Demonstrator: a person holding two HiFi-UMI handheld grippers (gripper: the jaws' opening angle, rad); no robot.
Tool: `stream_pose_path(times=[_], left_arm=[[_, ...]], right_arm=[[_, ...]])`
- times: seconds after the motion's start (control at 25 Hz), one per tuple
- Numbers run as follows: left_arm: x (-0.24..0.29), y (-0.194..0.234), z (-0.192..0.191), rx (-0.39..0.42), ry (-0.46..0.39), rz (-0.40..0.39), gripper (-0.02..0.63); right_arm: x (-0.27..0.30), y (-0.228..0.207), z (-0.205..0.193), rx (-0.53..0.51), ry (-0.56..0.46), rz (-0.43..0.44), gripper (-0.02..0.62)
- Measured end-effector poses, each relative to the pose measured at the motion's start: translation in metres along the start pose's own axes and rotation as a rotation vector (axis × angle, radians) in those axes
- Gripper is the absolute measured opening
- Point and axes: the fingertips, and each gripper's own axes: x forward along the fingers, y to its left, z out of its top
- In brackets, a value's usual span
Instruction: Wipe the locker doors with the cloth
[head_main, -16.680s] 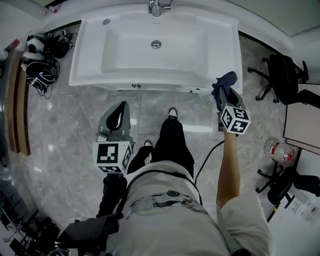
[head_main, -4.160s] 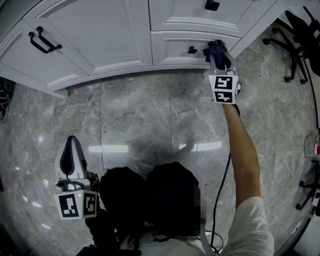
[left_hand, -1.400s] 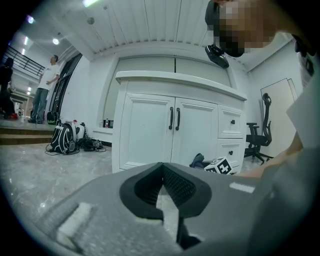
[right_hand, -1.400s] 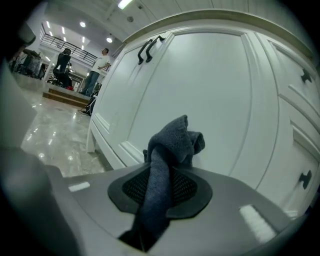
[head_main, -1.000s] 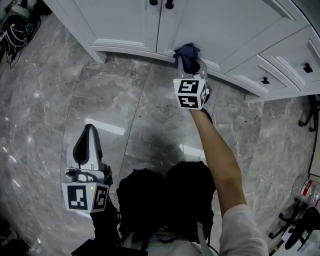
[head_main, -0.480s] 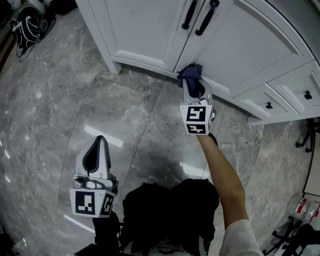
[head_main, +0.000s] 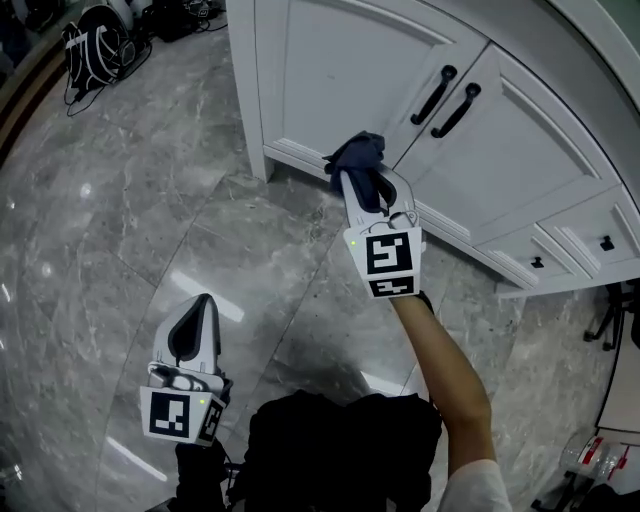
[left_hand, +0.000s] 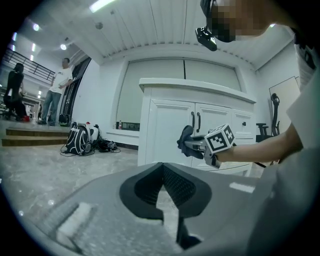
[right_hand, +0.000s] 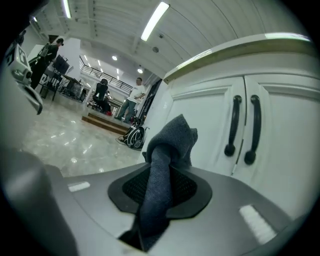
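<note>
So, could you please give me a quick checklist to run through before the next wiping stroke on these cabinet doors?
1. The cloth is gripped: ok. The right gripper is shut on it, and a bunched end sticks out ahead.
2. The cloth is against the left door: cannot tell. It is close in front of the lower part, but contact is unclear.
3. The left door and right door are closed: ok. Both sit flush.
4. The handles are out of the cloth's way: ok. They sit to its right.
5. The left gripper is clear: ok. It is shut, empty and low over the floor, away from both doors.
</note>
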Motion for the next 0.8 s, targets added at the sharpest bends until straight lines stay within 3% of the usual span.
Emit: stream_pose_path(times=[0.16,0.36,0.48,0.68,0.8], left_arm=[[-0.02,0.013,0.011,0.053,-0.009,0.086,0.002],[-0.074,0.055,0.015,0.09,0.009,0.301,0.002],[-0.101,0.063,0.016,0.084,0.014,0.387,0.002],[-0.106,0.063,0.028,0.017,-0.027,0.411,0.002],[-0.093,0.066,0.032,0.004,-0.033,0.381,0.002]], right_arm=[[0.02,-0.005,0.052,0.014,-0.077,0.01,0.083],[0.059,-0.011,0.108,0.023,-0.145,0.009,0.083],[0.082,-0.01,0.137,0.032,-0.164,0.037,0.083],[0.108,-0.014,0.173,0.013,-0.163,0.029,0.083],[0.121,-0.017,0.195,0.022,-0.17,0.016,0.083]])
